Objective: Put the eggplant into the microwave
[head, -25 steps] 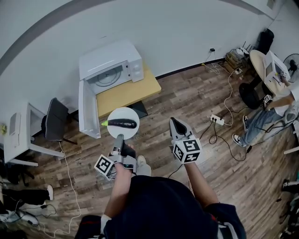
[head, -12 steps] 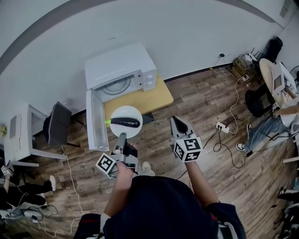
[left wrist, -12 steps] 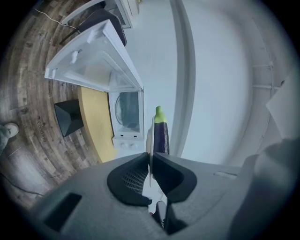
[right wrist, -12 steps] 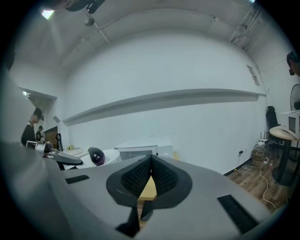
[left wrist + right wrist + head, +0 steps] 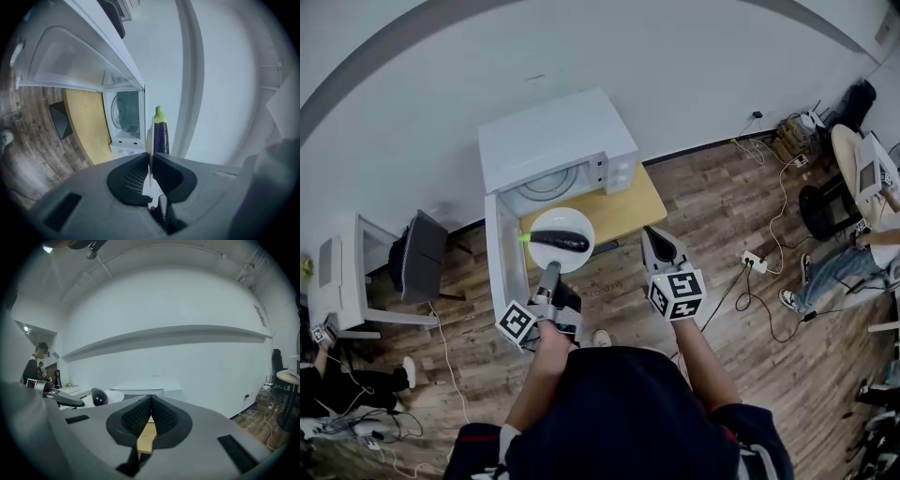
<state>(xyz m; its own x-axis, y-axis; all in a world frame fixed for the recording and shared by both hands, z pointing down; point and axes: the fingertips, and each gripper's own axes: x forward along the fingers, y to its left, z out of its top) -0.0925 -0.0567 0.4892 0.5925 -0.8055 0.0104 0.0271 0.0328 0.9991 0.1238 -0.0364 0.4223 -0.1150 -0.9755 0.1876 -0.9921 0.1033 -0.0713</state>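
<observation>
Left hand-held gripper [image 5: 550,270] clamped on the rim of a round white plate [image 5: 542,223]. The dark purple eggplant [image 5: 562,241] lies on that plate just beyond the jaws, in front of the open white microwave [image 5: 555,141]. Right hand-held gripper [image 5: 651,236] closed, empty.

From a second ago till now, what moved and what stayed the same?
The person carried the white plate with the eggplant closer to the open microwave. Both grippers moved forward together. Same as before: the left gripper stays shut on the plate's rim, the eggplant lies on it, the microwave door is open, the right gripper is shut and empty.
</observation>
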